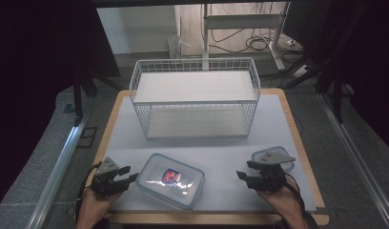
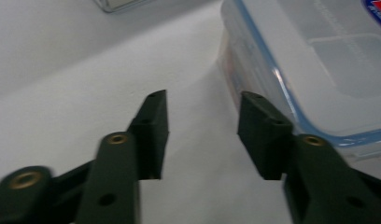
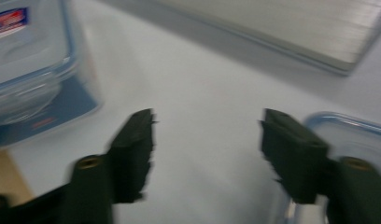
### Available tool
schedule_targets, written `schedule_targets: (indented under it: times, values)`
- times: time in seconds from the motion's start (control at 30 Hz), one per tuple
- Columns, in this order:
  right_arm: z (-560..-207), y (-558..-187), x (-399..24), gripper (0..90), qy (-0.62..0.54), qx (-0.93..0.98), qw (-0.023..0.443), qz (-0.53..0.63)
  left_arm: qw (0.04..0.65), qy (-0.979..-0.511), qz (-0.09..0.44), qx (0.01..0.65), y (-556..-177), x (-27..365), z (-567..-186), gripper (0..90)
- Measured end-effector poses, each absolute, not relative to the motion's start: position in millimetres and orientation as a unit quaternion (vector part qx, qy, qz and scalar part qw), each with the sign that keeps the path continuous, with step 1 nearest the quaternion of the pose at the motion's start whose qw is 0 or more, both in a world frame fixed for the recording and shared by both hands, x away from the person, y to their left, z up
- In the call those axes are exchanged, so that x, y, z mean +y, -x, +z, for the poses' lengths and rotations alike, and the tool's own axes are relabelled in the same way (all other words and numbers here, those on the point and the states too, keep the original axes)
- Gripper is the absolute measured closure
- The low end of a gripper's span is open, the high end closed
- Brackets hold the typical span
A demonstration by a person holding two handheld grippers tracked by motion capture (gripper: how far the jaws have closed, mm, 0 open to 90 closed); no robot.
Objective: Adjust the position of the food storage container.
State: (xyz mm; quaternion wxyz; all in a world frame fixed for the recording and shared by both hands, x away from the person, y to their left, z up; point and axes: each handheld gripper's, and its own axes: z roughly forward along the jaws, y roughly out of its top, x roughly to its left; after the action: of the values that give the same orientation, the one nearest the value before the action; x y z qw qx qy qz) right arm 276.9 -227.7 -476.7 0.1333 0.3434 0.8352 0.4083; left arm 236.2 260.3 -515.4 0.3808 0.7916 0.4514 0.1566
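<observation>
**Two grippers flanked one lidded container, jaws apart and empty**

The left gripper [image 1: 128,177] sat at the counter's seven o'clock, its jaws partly spread with nothing between them; in the left gripper view the bare counter [image 2: 76,93] showed through the gap, and the right-hand pad stood just beside the near wall of the container without clearly touching it. The right gripper [image 1: 245,171] sat at about five o'clock, jaws likewise partly spread and empty, with bare counter between its pads in the right gripper view, though that view was blurred.

Between the two grippers, at six o'clock on the counter, lay one clear plastic container [image 1: 170,180] with a blue-sealed lid and a red-and-blue label on top. It lay slightly skewed to the counter's edge.

One separate blue-rimmed lid [image 1: 288,164] lay flat at roughly four o'clock, under and just behind the right gripper; whether the gripper touched it could not be told.

Farther out, at twelve o'clock, stood one white wire basket [image 1: 195,98], resting on its side with its open face toward the person, well apart from both grippers.

Count: two grippers, one container, one loose lid, one basket.
</observation>
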Motion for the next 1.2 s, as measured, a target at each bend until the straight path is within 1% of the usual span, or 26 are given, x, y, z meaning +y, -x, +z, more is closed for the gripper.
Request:
schedule_targets:
  times: [0.03, 0.07, 0.1, 0.13, 0.17, 0.2, 0.3, 0.33, 0.37, 0.4, 0.5, 0.67, 0.7, 0.83, 0.87, 0.93, 0.97, 1.2]
  values:
    - [-476.6, -275.7, -225.7, 58.2, -0.337, 0.839, 0.128, 0.406, 0.381, -0.793, 0.153, 0.450, -235.8, 259.0, -514.8, 67.3]
    - [-476.6, -275.7, -225.7, 58.2, -0.337, 0.839, 0.128, 0.406, 0.381, -0.793, 0.153, 0.450, -235.8, 259.0, -514.8, 71.8]
    - [-477.1, -272.3, -219.8, 67.9, -0.319, 0.850, 0.114, 0.403, 0.383, -0.795, 0.140, 0.448, -235.9, 257.9, -515.0, 75.7]
    - [-477.9, -270.0, -215.5, 72.4, -0.307, 0.857, 0.105, 0.401, 0.384, -0.796, 0.134, 0.448, -235.8, 257.2, -515.5, 79.1]
    - [-477.9, -270.0, -215.5, 72.4, -0.307, 0.857, 0.105, 0.401, 0.384, -0.796, 0.134, 0.448, -235.8, 257.2, -515.5, 82.6]
    - [-478.9, -268.1, -211.7, 75.9, -0.300, 0.860, 0.098, 0.400, 0.385, -0.799, 0.127, 0.445, -236.1, 256.5, -516.2, 82.6]
    - [-482.9, -261.8, -199.3, 88.6, -0.284, 0.867, 0.069, 0.404, 0.385, -0.803, 0.108, 0.442, -236.7, 252.5, -517.9, 89.8]
    - [-484.4, -259.7, -195.1, 90.0, -0.280, 0.868, 0.056, 0.407, 0.382, -0.802, 0.111, 0.445, -236.3, 251.2, -517.8, 89.9]
    - [-487.1, -256.2, -187.3, 90.0, -0.278, 0.867, 0.030, 0.412, 0.380, -0.801, 0.109, 0.449, -236.6, 250.6, -517.2, 90.0]
    - [-487.1, -256.2, -187.3, 90.0, -0.278, 0.867, 0.030, 0.412, 0.380, -0.801, 0.109, 0.449, -236.6, 250.6, -517.2, 90.0]
    - [-495.7, -247.6, -167.2, 90.0, -0.259, 0.878, 0.004, 0.403, 0.388, -0.794, 0.097, 0.459, -237.3, 251.5, -518.5, 90.0]
    - [-506.0, -243.6, -152.9, 90.0, -0.245, 0.890, -0.010, 0.384, 0.389, -0.797, 0.080, 0.455, -238.6, 245.8, -519.9, 90.0]
    - [-509.6, -242.5, -147.7, 90.0, -0.243, 0.893, -0.015, 0.378, 0.385, -0.806, 0.068, 0.445, -239.4, 236.6, -521.5, 90.0]
    - [-511.7, -242.7, -145.7, 90.0, -0.245, 0.897, -0.010, 0.367, 0.379, -0.812, 0.069, 0.438, -239.7, 224.1, -520.3, 90.0]
    - [-512.7, -242.7, -146.5, 90.0, -0.247, 0.899, 0.001, 0.360, 0.375, -0.814, 0.076, 0.438, -240.3, 219.8, -519.3, 90.0]
    - [-512.8, -245.3, -151.9, 90.0, -0.260, 0.895, -0.001, 0.363, 0.379, -0.811, 0.070, 0.440, -242.6, 215.2, -519.2, 90.0]
    - [-511.0, -248.7, -158.2, 90.0, -0.273, 0.892, 0.015, 0.361, 0.384, -0.809, 0.065, 0.440, -243.9, 213.4, -519.3, 90.0]
    - [-511.0, -266.1, -177.4, 90.0, -0.313, 0.881, 0.042, 0.353, 0.390, -0.814, 0.052, 0.426, -251.6, 192.5, -518.3, 90.0]
